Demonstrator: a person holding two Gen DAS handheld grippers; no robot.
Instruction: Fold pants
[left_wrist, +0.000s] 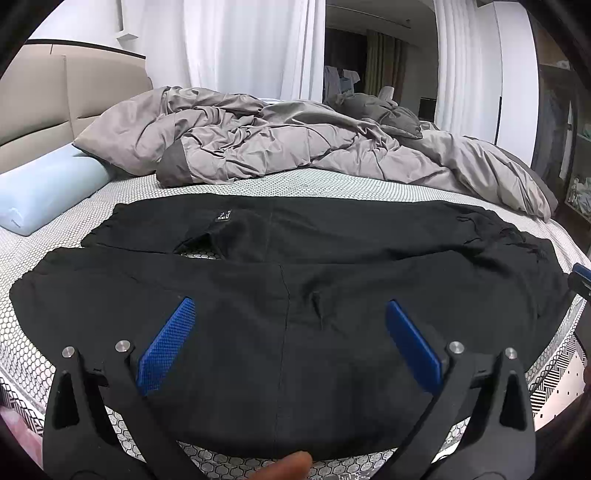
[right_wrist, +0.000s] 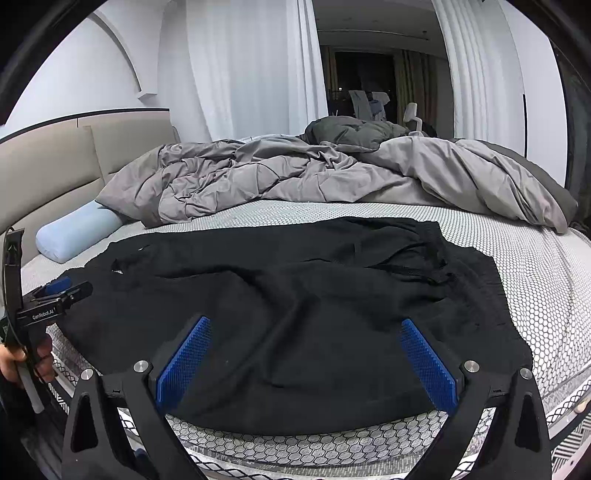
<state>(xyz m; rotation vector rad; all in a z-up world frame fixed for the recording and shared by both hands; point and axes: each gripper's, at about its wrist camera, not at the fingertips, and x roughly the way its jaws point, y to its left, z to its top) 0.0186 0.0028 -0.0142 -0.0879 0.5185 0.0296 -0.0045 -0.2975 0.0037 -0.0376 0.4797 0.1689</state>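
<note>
Black pants (left_wrist: 288, 302) lie spread across the near part of the bed, the legs running to the left and the gathered waistband (right_wrist: 436, 258) at the right. My left gripper (left_wrist: 290, 310) is open, its blue pads above the near leg, holding nothing. My right gripper (right_wrist: 306, 328) is open over the pants near the waist end, also empty. The left gripper also shows in the right wrist view (right_wrist: 55, 295) at the left edge, and the right gripper's tip shows in the left wrist view (left_wrist: 581, 275) at the far right.
The mattress (right_wrist: 535, 266) has a white honeycomb cover. A crumpled grey duvet (left_wrist: 258, 140) lies behind the pants. A light blue pillow (left_wrist: 44, 192) sits at the left by the beige headboard (left_wrist: 55, 96). White curtains hang behind.
</note>
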